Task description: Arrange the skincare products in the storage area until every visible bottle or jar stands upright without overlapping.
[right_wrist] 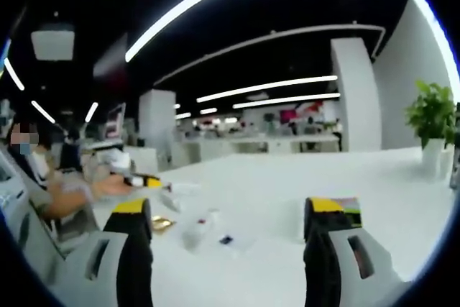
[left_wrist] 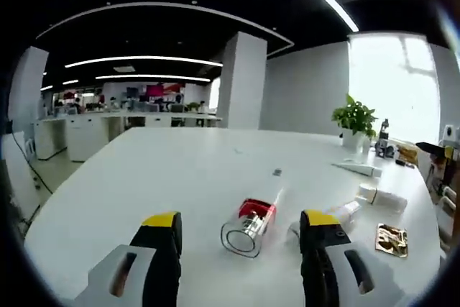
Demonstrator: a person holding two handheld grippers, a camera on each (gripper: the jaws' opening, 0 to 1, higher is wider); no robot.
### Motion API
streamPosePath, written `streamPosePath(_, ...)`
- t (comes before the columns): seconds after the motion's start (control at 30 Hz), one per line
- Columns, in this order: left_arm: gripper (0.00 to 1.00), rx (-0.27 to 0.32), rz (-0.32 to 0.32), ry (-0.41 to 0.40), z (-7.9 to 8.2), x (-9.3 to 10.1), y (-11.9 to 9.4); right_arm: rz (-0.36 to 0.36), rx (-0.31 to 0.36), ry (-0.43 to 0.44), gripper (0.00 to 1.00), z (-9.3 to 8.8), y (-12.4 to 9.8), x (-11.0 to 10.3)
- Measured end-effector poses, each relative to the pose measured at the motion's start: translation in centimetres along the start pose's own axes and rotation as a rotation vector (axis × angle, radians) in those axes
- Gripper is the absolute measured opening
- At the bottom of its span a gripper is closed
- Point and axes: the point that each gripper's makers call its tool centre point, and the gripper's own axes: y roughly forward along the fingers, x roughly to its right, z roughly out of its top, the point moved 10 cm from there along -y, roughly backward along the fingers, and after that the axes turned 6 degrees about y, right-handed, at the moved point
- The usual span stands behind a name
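left tongs (left_wrist: 241,239): nearest in the left gripper view – jaws spread wide, holding nothing, tips low over the bench (left_wrist: 180,170).
clear jar (left_wrist: 249,226): lies on its side between those jaws, open mouth toward the camera, red band at the far end. Not touching either jaw as far as I can tell.
other products: a small pale bottle (left_wrist: 345,211) lying just beside the right jaw, a white tube (left_wrist: 383,197) farther right, another white tube (left_wrist: 358,169) beyond it, a gold packet (left_wrist: 392,239) flat near the right edge. All lying down, none upright yet.
right tongs (right_wrist: 226,228): released too, empty, held above the bench; small blurred items ahead (right_wrist: 205,231) – too soft to name. A colourful box (right_wrist: 351,211) sits just behind the right jaw.
risk: the jar is round and on its side – a squeeze across the barrel would likely roll or squirt it out, possibly into the pale bottle. Glass-like wall, so a hard clench looks unwise.
room: open bench far and left of the jar; right side crowded, edge near the packet. Potted plant (left_wrist: 354,124) well apart at the back.
person: seated at left in the right gripper view, hand (right_wrist: 108,186) on the bench.
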Motion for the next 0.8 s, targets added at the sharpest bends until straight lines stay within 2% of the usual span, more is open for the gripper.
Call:
streamPosePath(0.13,0.63,-0.012,0.012,0.000,-0.3,-0.5,0.3,0.008,-0.001,0.003,0.85,-0.1,0.1,-0.1)
streamPosePath(0.23,0.58,-0.021,0.002,0.012,-0.6,0.0,0.3,0.007,-0.004,0.005,0.85,-0.2,0.1,0.0)
streamPosePath(0.57,0.58,-0.017,-0.018,0.015,-0.9,0.3,0.8,0.002,-0.003,0.006,0.85,-0.2,0.1,0.2)
streamPosePath(0.8,0.56,-0.037,-0.005,0.024,-1.2,0.3,1.1,0.013,-0.005,0.018,0.84,-0.4,0.2,0.2)
